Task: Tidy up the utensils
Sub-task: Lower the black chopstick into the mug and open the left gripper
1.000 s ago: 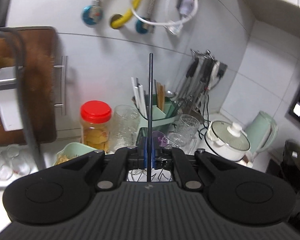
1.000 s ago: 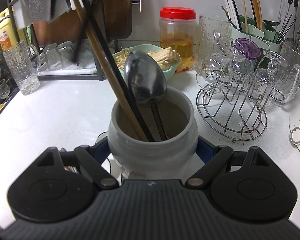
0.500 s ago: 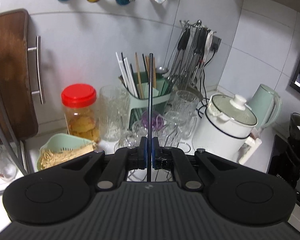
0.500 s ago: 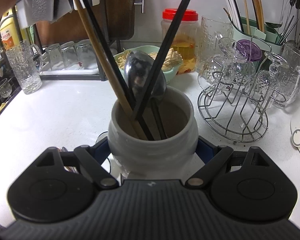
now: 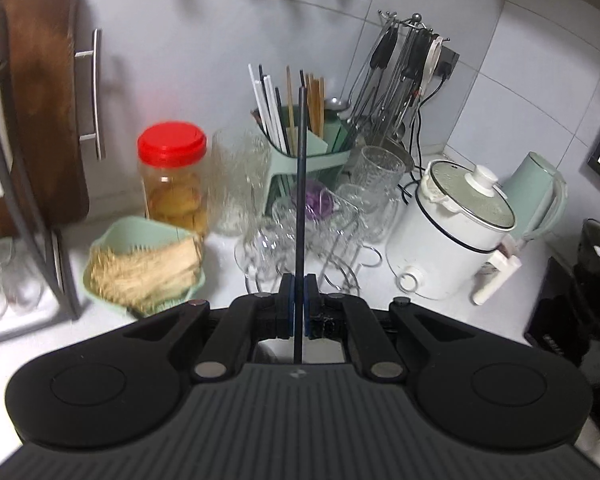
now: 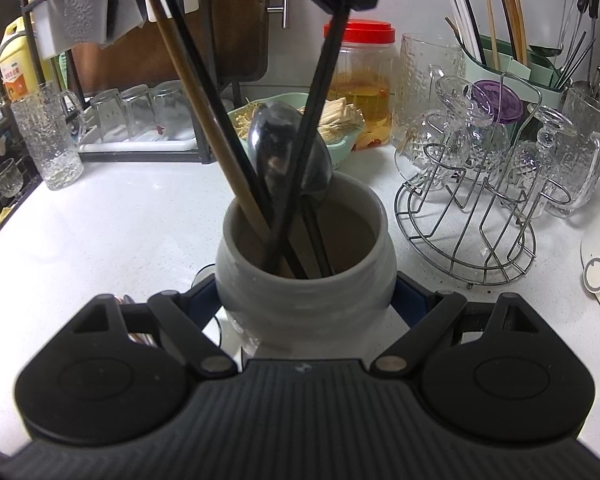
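A home kitchen: white countertop (image 6: pixel 100 216) (crowded) with rice cooker (image 5: pixel 456 232), kettle (image 5: pixel 536 196), glass rack (image 6: pixel 468 216).

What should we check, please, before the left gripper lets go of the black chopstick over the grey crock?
1. Left gripper clamped on the black chopstick: ok, blue pads pinch it on both sides.
2. Chopstick's lower end inside the grey crock: ok, the right wrist view shows it passing below the rim.
3. Right gripper steadying the crock: ok, fingers sit against both sides.
4. Room in the crock: ok, only a wooden chopstick, another black stick and a metal spoon are inside.
5. Tip resting on the crock's bottom: cannot tell, hidden by the wall.
6. Wire glass rack clear of the crock: ok, it stands apart to the side.
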